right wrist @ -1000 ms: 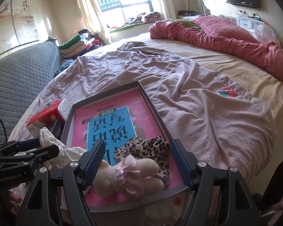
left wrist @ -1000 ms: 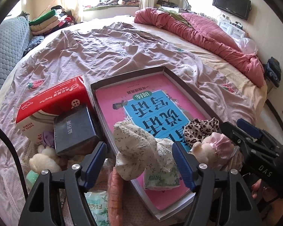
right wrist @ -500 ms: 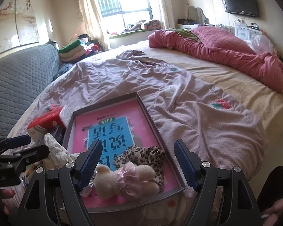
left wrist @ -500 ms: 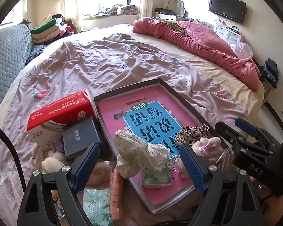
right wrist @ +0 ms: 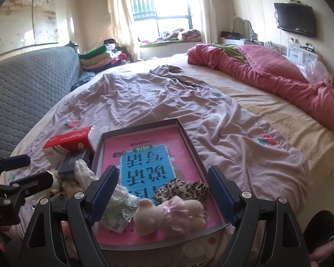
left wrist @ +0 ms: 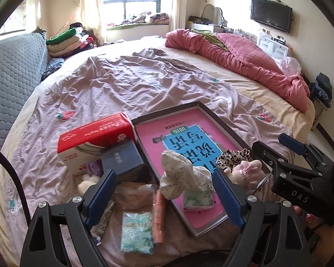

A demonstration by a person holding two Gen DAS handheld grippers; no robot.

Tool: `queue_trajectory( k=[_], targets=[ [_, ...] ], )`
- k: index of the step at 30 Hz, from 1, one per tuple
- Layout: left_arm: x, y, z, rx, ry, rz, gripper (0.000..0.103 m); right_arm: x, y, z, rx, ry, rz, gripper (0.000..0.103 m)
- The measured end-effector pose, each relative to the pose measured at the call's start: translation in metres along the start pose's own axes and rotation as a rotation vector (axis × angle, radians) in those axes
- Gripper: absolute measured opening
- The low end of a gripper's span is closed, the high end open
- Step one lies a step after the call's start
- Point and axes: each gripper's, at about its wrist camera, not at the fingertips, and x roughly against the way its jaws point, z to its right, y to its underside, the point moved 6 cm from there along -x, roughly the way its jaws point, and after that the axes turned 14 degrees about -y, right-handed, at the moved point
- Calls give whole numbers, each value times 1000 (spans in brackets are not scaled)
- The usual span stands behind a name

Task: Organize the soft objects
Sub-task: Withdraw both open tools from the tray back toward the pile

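Note:
A dark-rimmed tray (left wrist: 213, 114) with a pink and blue cover inside lies on the bed. At its near end lie a floral cloth (left wrist: 178, 171), a small tissue pack (left wrist: 197, 200), a leopard scrunchie (left wrist: 231, 158) and a plush toy with a pink bow (left wrist: 245, 173). My left gripper (left wrist: 164, 191) hovers open above the floral cloth, touching nothing. My right gripper (right wrist: 162, 191) hangs over the plush toy (right wrist: 171, 213) and scrunchie (right wrist: 182, 189). Its jaws are opening and the pads are clear of the toy.
Left of the tray sit a red tissue box (left wrist: 93, 138), a dark blue box (left wrist: 122, 160), a white plush (left wrist: 86, 184), a crinkled bag (left wrist: 135, 195), an orange stick (left wrist: 159, 215) and a green tissue pack (left wrist: 135, 231). A pink quilt (left wrist: 245, 57) lies far right, grey padding (left wrist: 11, 77) left.
Both grippers have risen and drawn back from the tray, and their jaws stand wider. The cloth, plush toy and scrunchie stay where they lay.

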Motion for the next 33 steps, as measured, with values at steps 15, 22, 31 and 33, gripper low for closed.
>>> queue_trajectory(
  k=[15,22,31,33],
  targets=[
    [35,-4,-65,89,-58,36,87,19,-24,-45,30,-78,22,84],
    [49,-3,-98,134,-89,46,87,24,-33,-72,64,-112,25,84],
    [54,10,-139,193,-123,35,87,16,-29,-100,69,-197,-25,84],
    [54,14,-146,200,-126,29,87,15,-27,-108,80,-207,-31,84]
  ],
)
